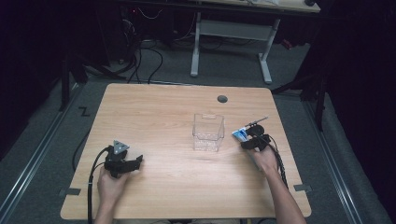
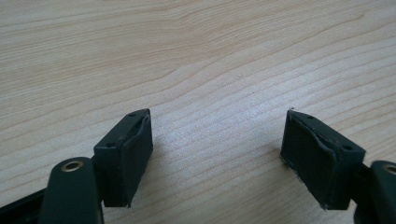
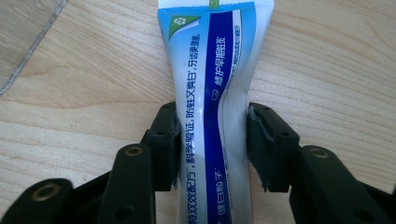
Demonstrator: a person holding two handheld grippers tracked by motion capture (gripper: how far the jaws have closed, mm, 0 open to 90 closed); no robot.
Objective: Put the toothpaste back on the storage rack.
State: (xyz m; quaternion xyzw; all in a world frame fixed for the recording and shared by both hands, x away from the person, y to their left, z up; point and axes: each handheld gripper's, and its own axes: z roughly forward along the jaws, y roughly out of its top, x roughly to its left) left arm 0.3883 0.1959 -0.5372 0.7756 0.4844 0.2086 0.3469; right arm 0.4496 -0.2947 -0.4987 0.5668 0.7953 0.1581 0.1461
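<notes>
A white and blue toothpaste tube lies flat on the wooden table and runs between the jaws of my right gripper. Both pads press on the tube's sides, which pinch in slightly there. From above, the right gripper sits right of the middle, with the tube poking out toward a clear plastic box. My left gripper rests on the table at the front left. Its jaws stand wide apart over bare wood.
A thin grey stick-like item lies just beyond the right gripper. The table has a round cable hole near its far edge. A corner of the clear box is close to the tube's far end. A white desk frame stands behind.
</notes>
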